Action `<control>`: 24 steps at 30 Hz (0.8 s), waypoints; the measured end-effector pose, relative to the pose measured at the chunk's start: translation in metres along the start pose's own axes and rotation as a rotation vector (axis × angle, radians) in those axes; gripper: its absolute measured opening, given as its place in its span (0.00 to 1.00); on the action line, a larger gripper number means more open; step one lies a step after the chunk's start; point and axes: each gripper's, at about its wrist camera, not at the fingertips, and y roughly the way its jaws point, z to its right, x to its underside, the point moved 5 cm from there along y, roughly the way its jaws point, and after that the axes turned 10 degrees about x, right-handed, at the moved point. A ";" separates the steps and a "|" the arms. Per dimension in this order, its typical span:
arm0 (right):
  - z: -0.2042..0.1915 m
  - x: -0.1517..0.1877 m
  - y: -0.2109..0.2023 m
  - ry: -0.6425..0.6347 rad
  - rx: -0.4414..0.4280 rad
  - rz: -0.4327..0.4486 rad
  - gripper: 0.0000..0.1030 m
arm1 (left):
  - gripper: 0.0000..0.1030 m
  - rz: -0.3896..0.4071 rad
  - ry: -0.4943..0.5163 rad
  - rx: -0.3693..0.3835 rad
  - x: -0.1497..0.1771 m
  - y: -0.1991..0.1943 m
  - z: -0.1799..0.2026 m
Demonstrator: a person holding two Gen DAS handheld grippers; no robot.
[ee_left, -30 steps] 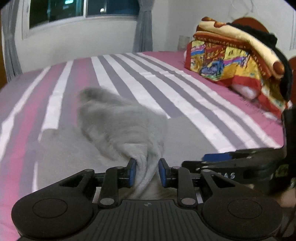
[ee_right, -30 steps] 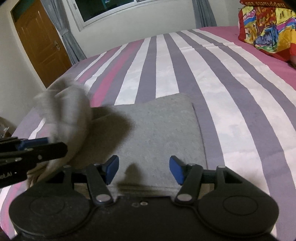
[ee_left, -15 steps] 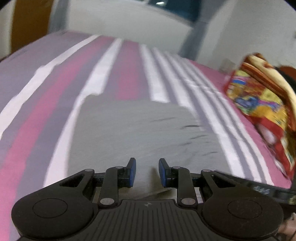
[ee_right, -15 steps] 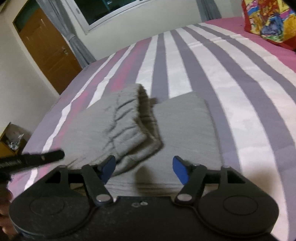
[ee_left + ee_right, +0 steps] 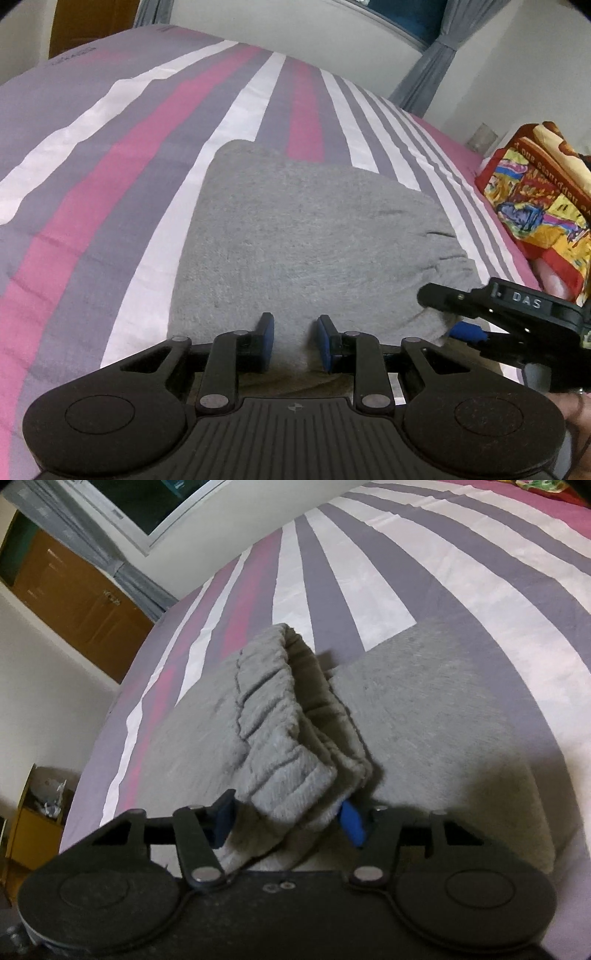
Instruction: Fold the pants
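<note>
left tool (image 5: pixel 293 341): jaws narrow, a thin fold of the pants' near edge between the blue pads (image 5: pixel 266 332); whether the pads press on it cannot be told.
right tool (image 5: pixel 288 821): jaws have just been closing; the ribbed waistband (image 5: pixel 280 738) sits between the pads, both touching it, so it grips the waistband. in the left view this tool (image 5: pixel 469 330) shows at the right edge, at the pants' near right corner.
hand (image 5: pixel 576 410): a few fingers at the lower right edge of the left view.
pants (image 5: pixel 306 236): grey, folded into a flat block on the bed, just in front of both tools; the waistband end is lifted over the lower layers.
bed (image 5: pixel 110 155): sheet striped pink, purple and white, under the pants.
blanket (image 5: pixel 539 199): bright, patterned, bunched at the bed's far right, well apart from the pants.
room: door (image 5: pixel 74 602) and curtain (image 5: pixel 110 565) at the left of the right view.
</note>
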 end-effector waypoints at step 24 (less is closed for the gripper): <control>-0.002 0.009 -0.063 -0.198 0.026 0.210 0.38 | 0.25 0.016 0.072 -0.012 0.003 0.000 0.025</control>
